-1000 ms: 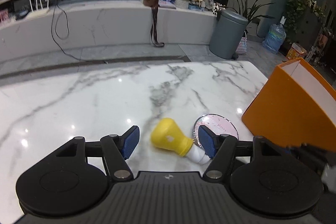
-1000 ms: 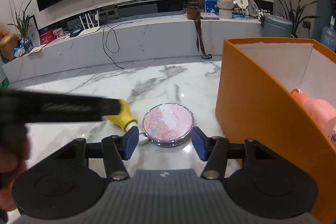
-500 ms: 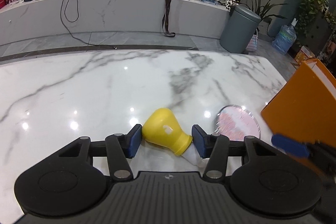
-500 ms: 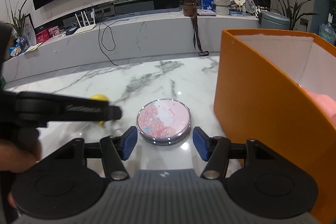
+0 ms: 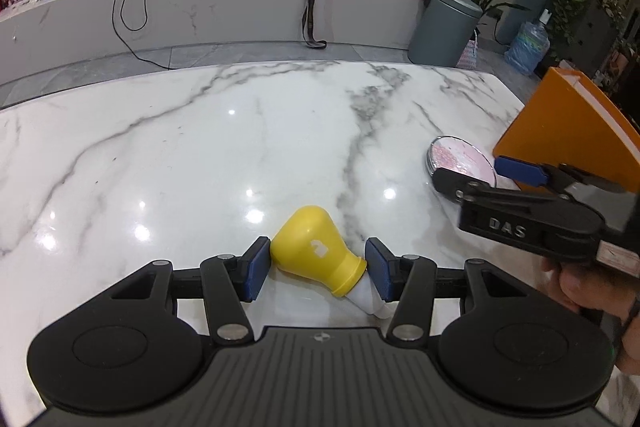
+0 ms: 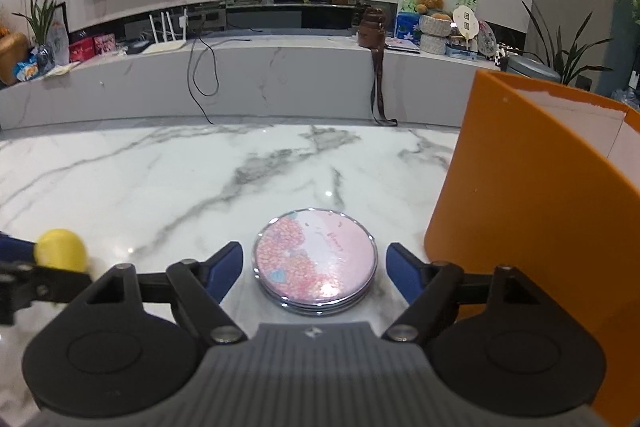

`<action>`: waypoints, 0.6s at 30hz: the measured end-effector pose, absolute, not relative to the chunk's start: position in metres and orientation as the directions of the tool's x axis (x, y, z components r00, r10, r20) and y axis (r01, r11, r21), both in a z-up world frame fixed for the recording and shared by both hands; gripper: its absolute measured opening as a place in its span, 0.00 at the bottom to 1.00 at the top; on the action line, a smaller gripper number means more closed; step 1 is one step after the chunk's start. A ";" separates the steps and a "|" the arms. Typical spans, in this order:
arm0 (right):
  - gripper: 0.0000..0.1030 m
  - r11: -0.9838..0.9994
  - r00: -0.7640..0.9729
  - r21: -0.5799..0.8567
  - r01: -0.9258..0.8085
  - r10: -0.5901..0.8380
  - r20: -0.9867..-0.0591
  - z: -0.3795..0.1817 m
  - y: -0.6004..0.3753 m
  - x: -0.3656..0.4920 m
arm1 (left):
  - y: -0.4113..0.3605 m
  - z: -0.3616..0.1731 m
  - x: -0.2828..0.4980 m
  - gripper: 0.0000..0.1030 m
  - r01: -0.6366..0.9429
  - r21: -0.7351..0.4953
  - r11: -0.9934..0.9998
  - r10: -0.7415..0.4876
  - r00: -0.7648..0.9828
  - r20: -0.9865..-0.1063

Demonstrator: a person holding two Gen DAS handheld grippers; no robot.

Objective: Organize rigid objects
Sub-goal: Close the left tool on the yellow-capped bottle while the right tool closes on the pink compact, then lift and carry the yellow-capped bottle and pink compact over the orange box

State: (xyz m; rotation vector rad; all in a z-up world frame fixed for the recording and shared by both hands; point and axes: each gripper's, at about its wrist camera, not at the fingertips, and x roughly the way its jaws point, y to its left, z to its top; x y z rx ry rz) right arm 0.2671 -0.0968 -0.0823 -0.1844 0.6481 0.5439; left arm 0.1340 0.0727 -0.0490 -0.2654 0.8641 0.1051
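Marble table [image 5: 200, 155]: yellow bulb [image 5: 316, 251] gripper-clamped.

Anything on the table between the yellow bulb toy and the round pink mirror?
Nothing: bare marble between the yellow bulb toy and the round pink mirror, clearest in the left wrist view.

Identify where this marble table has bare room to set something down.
Free: the white marble tabletop left of and beyond the yellow bulb-shaped bottle. Crowded: the right edge, where the round pink compact mirror lies beside the orange box.
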 end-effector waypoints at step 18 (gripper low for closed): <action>0.70 0.826 0.628 0.014 -0.563 0.439 -0.643 -0.088 -0.090 0.278 | 0.058 -0.058 0.128 0.56 -0.238 -0.130 0.962 0.077 0.701 -0.709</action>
